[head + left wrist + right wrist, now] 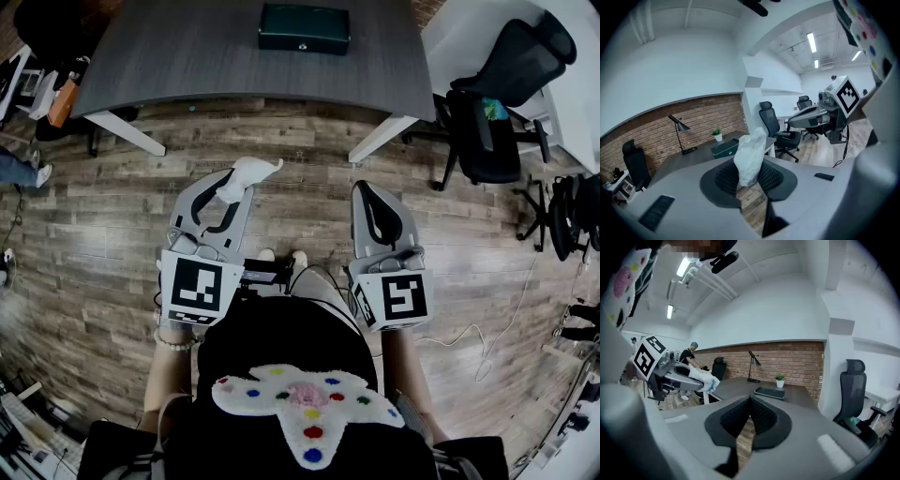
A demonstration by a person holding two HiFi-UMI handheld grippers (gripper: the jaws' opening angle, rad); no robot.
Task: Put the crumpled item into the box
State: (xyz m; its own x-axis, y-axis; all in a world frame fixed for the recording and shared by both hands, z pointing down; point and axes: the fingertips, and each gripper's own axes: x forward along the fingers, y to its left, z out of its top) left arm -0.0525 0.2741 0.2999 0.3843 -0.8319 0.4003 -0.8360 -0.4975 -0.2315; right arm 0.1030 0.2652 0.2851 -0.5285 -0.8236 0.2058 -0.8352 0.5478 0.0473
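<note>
- Head view: looks down on the left gripper [228, 185] and the right gripper [367, 190], side by side above a wooden floor [300, 141], both aimed toward the table [169, 56].
- Left gripper view: shows that gripper's fingers [723, 179] partly closed and pressed onto the crumpled item [750, 157], a white wad of thin, crinkled material.
- Pinched at its lower end between the ribbed pads, most of it standing up above and past the fingertips.
- From overhead, pokes out as a pale lump just beyond the left fingertips, over the floor and short of the table edge.
- Right gripper view: shows the other pair of fingers [733, 417] shut tight, pads meeting, nothing between them.
- Dark green box [304, 27] on the table, well ahead of both sets of fingertips and well apart from the crumpled item.
- In the left gripper view, sits just left of the wad and far behind it.
- In the right gripper view, lies straight beyond the closed fingertips.
- Small potted plant [717, 135] just behind the box, black desk lamp [679, 131] further left, both on the same table, far past the fingertips.
- Red brick wall [787, 357] behind all of that.
- Black office chair [506, 94] off to the right of the right fingers.
</note>
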